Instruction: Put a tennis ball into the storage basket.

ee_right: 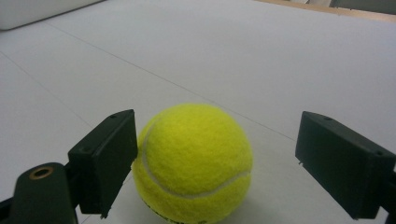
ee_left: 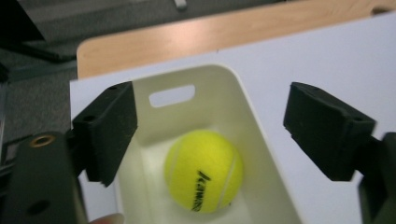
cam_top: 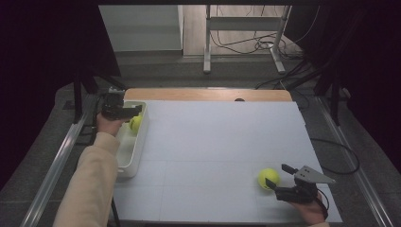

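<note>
We take the long white plastic bin [cam_top: 134,142] at the near-left edge of the white table sheet [cam_top: 213,142] as our landmark. Our left gripper [cam_top: 124,112] hangs over the far end of that bin with its jaws spread wide and grasping nothing; in the left gripper view a fuzzy yellow-green tennis ball with black lettering [ee_left: 204,170] lies on the bin floor below them, free of both pads and near the end wall with the slot handle.

Well apart from the bin, toward the near-right corner of the sheet, a second yellow-green felt tennis ball [cam_top: 268,178] rests on the sheet. Our right gripper [cam_top: 276,177] is level with it, jaws released and straddling it. In the right gripper view the left pad [ee_right: 105,158] sits touching or just beside the ball [ee_right: 194,161], while the other pad stands clear with a gap.

We judge the work to be gathering balls into the bin, with this second one about to be grasped. The risk lies in that uneven straddle: if we close now, the nearer pad may push first and roll the ball sideways across the smooth sheet, out of the jaws. A pinch below the ball's widest part could also squeeze it upward and free. Carried loosely, it could drop and bounce before reaching the bin
</note>
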The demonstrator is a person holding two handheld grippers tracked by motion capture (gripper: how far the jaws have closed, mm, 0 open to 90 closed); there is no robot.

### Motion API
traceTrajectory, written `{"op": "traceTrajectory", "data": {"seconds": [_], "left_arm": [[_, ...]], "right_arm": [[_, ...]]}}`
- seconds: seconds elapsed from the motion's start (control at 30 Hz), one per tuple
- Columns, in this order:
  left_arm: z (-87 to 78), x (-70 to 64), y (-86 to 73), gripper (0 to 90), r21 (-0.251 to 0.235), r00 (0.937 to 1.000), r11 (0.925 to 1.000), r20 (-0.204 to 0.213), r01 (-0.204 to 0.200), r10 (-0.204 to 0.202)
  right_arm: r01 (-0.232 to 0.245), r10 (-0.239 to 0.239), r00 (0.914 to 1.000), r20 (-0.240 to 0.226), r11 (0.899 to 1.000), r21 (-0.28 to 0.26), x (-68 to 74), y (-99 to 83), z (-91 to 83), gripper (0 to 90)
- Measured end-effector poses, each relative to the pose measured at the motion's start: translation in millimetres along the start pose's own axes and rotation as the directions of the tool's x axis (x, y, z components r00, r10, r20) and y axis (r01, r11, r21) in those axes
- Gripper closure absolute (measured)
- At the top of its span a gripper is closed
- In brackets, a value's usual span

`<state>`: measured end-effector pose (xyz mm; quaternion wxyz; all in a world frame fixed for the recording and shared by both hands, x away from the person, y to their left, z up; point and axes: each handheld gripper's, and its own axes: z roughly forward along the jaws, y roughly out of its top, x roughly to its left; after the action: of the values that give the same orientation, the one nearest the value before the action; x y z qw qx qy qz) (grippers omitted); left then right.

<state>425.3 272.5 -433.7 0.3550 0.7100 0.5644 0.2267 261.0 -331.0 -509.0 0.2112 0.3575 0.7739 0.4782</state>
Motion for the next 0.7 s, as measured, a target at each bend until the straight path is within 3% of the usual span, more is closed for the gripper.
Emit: {"op": "traceTrajectory", "data": {"seconds": [0.37,0.7], "left_arm": [[-19.7,-5.0,0.7,13.4,-0.062,0.9987,0.9981,0.05,-0.002,0.005],[-35.7,-11.9,-12.1,14.0,-0.117,0.9931,0.9931,0.117,0.009,0.004]], "right_arm": [[0.004,-0.004,1.0,0.005,1.0,-0.003,0.3,0.3,-0.8,13.8],[0.007,-0.007,1.0,0.004,1.0,-0.008,0.9,1.0,-0.4,13.8]]}}
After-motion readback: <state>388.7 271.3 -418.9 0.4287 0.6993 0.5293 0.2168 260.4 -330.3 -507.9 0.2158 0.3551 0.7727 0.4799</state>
